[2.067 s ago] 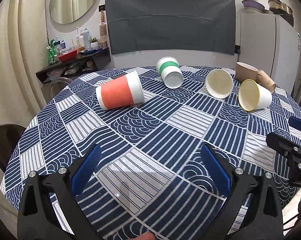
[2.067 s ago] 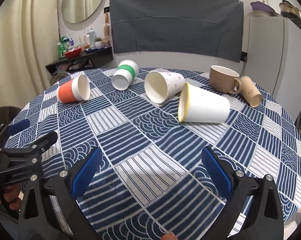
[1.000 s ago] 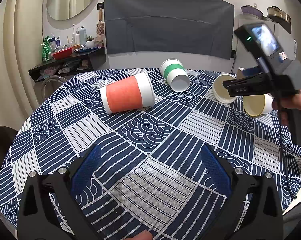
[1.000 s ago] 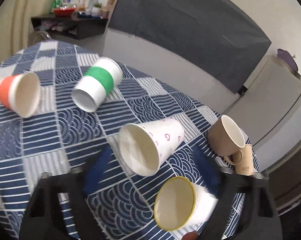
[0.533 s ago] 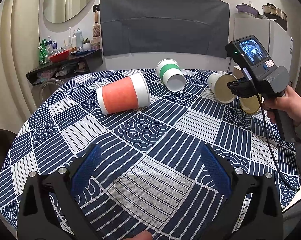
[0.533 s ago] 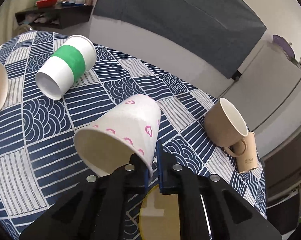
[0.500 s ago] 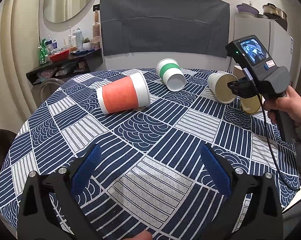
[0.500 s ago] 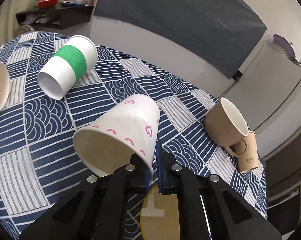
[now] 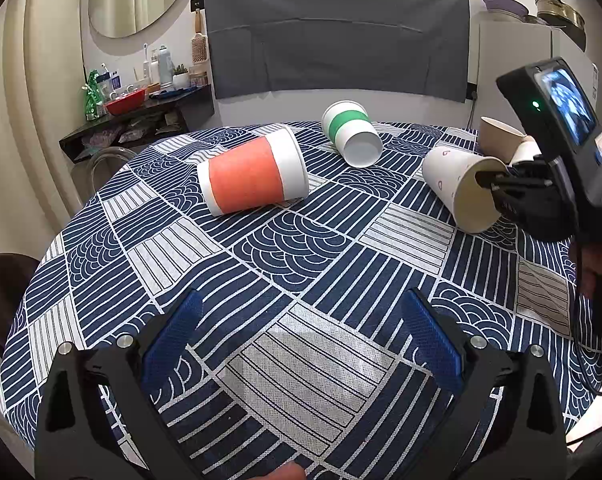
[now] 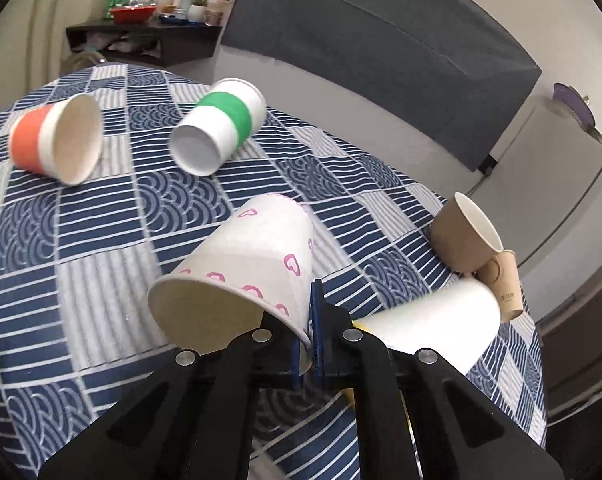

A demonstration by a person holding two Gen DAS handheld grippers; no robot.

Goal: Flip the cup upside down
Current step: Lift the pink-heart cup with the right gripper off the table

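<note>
Heart-print cup (image 10: 257, 264) is now pinched at its rim by the right gripper (image 10: 306, 344), whose jaws are clamped together on the cup wall, one finger inside the mouth and one outside. Half a second ago the cup sat lower in the right wrist view with its side nearer the cloth; now it fills the centre of that frame with its mouth tipped down and toward the camera, so I judge it is being lifted and rotated, and the flip is underway but not finished.

Largest first: the round bench (image 9: 301, 248) with its navy and white patterned cloth fills both views. In the left wrist view the orange-banded cup (image 9: 253, 176) lies on its side left of centre, the green-banded cup (image 9: 351, 132) lies on its side above centre, and the heart-print cup shows at the right edge with the right gripper reaching into its mouth. A brown mug (image 10: 465, 236) stands at the right of the right wrist view, and a white cup with a yellow rim (image 10: 433, 324) lies just below it.

The cup is white paper with small pink hearts, tapered, with a plain cream inside.

The left gripper (image 9: 301, 336) hovers low over the bench at the bottom of its frame, jaws wide apart and holding nothing.
</note>
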